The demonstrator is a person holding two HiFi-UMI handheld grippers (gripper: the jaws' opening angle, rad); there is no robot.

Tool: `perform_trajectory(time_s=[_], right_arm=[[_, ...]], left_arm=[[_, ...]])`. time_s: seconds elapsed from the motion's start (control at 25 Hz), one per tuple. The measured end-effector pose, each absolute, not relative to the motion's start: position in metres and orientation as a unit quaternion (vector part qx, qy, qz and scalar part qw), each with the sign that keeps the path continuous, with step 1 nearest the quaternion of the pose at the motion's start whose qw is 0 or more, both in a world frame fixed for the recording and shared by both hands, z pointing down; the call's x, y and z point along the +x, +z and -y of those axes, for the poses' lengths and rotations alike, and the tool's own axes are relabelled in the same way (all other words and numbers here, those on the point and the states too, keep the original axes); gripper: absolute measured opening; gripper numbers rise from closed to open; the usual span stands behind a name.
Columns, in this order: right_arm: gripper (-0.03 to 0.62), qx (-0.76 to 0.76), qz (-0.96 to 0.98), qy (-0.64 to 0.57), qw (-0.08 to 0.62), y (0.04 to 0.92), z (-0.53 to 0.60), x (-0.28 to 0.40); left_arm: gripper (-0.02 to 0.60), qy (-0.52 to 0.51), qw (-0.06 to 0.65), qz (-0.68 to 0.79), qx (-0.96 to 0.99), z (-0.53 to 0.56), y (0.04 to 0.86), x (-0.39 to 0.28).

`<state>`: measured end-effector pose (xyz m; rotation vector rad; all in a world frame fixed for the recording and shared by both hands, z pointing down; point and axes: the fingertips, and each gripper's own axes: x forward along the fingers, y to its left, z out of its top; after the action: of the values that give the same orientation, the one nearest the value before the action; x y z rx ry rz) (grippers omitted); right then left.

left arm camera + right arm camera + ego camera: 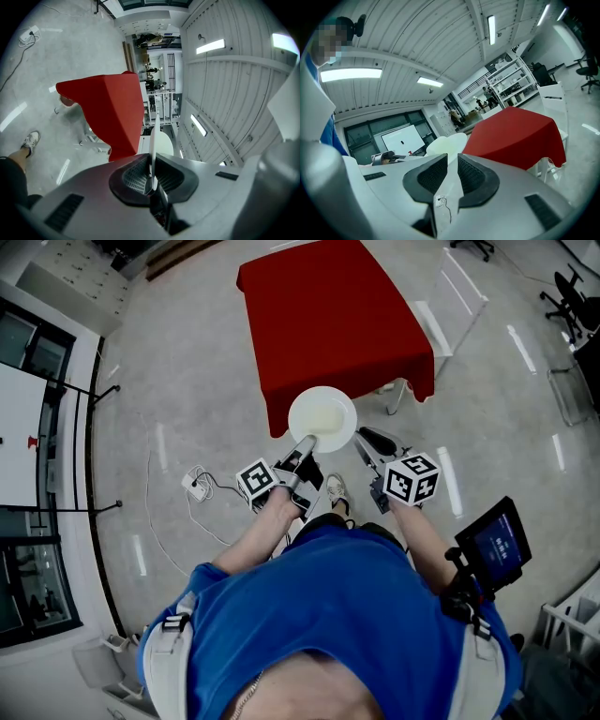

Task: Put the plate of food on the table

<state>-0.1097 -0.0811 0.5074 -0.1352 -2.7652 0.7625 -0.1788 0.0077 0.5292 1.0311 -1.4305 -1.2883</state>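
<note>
A round white plate with pale food on it hangs level over the floor, just off the near edge of the red-clothed table. My left gripper is shut on the plate's near rim. In the left gripper view the plate stands edge-on between the pads of that gripper, with the red table beyond. My right gripper hovers just right of the plate, jaws a little apart and empty. The right gripper view shows that gripper, the plate and the table.
A white chair stands at the table's right side. A power strip with a cable lies on the floor to the left. The person's shoe is under the grippers. A small screen sits by the right elbow.
</note>
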Motion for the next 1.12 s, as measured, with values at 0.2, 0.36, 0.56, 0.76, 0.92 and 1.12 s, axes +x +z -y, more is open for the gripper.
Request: perform_trajectory(time_s=[0.2,0.36,0.56,0.76,0.92,1.12], right_arm=[[0.041,-0.029,0.953,0.272,0.132,0.506,0.089,-0.107],[0.041,-0.014,0.950,0.281,0.134,0.504,0.092,-0.100],[0.041,-0.006,0.946,0.296,0.135,0.502,0.099,-0.094],[0.041,0.006,0.927,0.345,0.145,0.522,0.102,-0.097],[0.041,0.029,0.909,0.384,0.163,0.535,0.086,-0.083],[0.041,0.014,0.911,0.382,0.155,0.532,0.073,-0.078]], left_arm=[[0.022,-0.522,0.462,0.581,0.420,-0.005,0.527,-0.179],[0.023,-0.514,0.468,0.581,0.423,-0.005,0.527,-0.174],[0.022,-0.521,0.471,0.570,0.428,0.006,0.526,-0.170],[0.022,-0.505,0.500,0.571,0.411,0.010,0.541,-0.171],[0.023,-0.490,0.537,0.562,0.394,0.001,0.551,-0.160],[0.022,-0.489,0.522,0.573,0.400,-0.012,0.548,-0.151]])
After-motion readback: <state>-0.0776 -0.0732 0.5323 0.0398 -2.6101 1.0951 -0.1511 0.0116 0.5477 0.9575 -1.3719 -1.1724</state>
